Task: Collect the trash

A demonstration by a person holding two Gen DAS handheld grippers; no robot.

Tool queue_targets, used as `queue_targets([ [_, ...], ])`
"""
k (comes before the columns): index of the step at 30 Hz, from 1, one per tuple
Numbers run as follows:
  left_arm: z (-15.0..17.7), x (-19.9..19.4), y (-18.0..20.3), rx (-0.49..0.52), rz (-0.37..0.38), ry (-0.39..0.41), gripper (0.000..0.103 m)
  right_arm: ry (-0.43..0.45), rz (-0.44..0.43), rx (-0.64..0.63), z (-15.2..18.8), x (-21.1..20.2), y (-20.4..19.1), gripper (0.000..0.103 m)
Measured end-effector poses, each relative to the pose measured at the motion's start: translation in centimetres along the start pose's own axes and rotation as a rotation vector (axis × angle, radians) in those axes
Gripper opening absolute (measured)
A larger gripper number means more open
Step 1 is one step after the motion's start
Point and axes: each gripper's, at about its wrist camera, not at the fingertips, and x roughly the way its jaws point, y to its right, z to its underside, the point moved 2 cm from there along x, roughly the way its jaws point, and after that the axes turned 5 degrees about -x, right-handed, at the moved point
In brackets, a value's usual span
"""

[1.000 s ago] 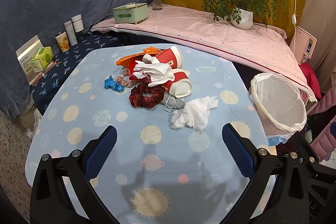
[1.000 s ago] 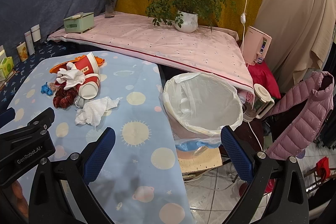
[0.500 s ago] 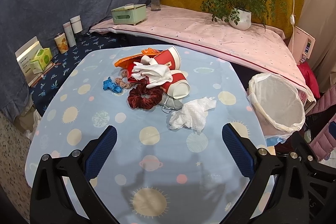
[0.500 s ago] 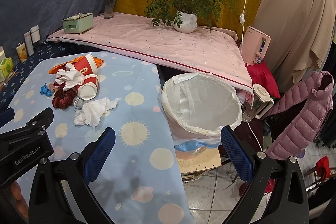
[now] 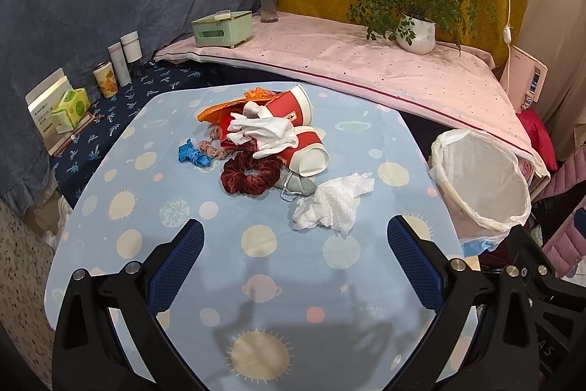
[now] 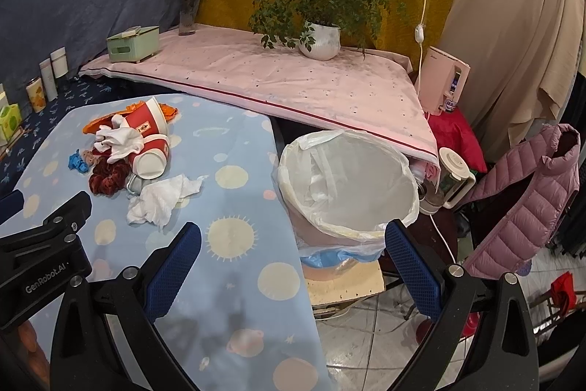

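A heap of litter lies mid-table: two red paper cups on their sides, white gloves, an orange wrapper, a dark red scrunchie and a blue scrap. A crumpled white tissue lies nearest me. A bin lined with a white bag stands off the table's right edge. My left gripper hovers open over the near part of the table, short of the tissue. Above the table's right edge and the bin, my right gripper is open and holds nothing.
The table carries a blue cloth with suns and planets. Behind it runs a pink-covered ledge with a potted plant, a vase and a green box. Cans and boxes line the left. A pink jacket hangs at right.
Both views have drifted slightly back and up, so the heap and bin sit a little lower and farther. Nothing on the table has moved and both grippers stay open.
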Motion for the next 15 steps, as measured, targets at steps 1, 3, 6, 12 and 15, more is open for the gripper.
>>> queue_targets([
  [1, -0.02, 0.01, 0.02, 0.002, 0.001, 0.001, 0.096, 0.0, 0.001, 0.0, 0.0, 0.01, 0.02, 0.096],
  [3, -0.05, 0.03, 0.03, 0.005, 0.003, 0.003, 0.096, -0.001, -0.001, 0.002, 0.0, 0.02, 0.04, 0.096],
  [6, -0.05, 0.11, 0.06, 0.009, 0.003, 0.006, 0.096, -0.001, 0.001, 0.001, -0.15, 0.09, 0.08, 0.096],
  [12, -0.13, 0.37, 0.11, 0.013, 0.005, 0.007, 0.096, 0.0, 0.001, 0.0, -0.09, 0.1, 0.08, 0.096],
  [15, -0.34, 0.94, 0.05, 0.014, 0.011, 0.001, 0.096, -0.004, 0.005, 0.004, -0.37, 0.45, 0.28, 0.096],
])
